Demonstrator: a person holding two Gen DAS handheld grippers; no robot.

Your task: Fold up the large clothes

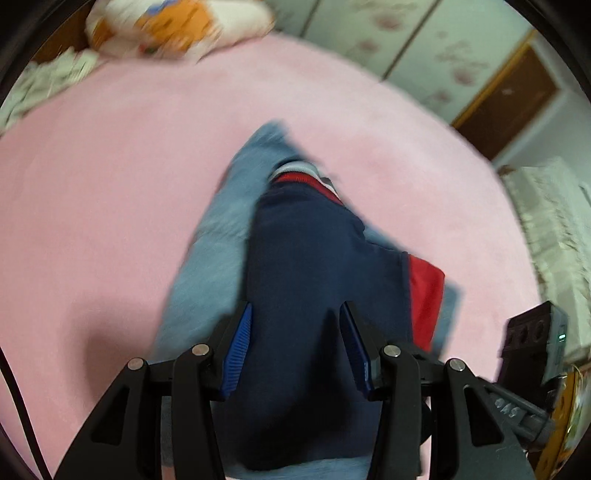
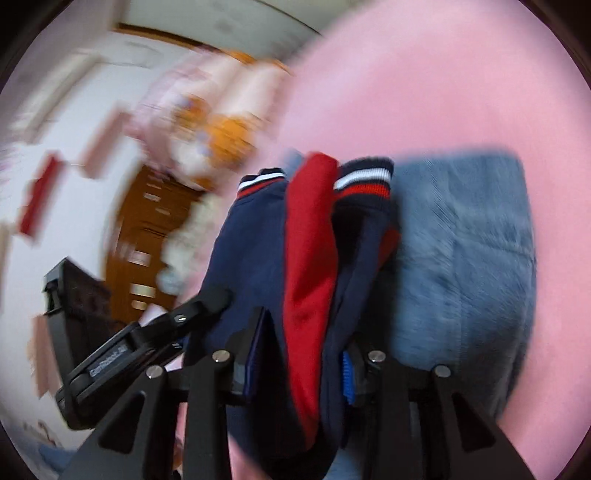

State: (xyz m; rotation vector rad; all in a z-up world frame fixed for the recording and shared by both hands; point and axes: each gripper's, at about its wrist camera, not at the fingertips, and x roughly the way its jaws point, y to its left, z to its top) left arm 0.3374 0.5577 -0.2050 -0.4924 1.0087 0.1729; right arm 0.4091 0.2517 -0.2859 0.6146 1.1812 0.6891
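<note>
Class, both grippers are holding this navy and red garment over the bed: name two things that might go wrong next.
1. The navy and red knit garment hangs bunched in the right gripper, so a fold may set crooked.
2. It may drag the blue denim piece lying beneath on the pink bedsheet.

We're in a home bedroom: a pink bedsheet point(image 1: 110, 192) fills the view, with a cartoon-print pillow point(image 1: 177, 26) at its head. Beyond it stand floral-patterned wardrobe doors point(image 1: 417, 48), and a wooden drawer chest point(image 2: 144, 236) sits alongside.
</note>
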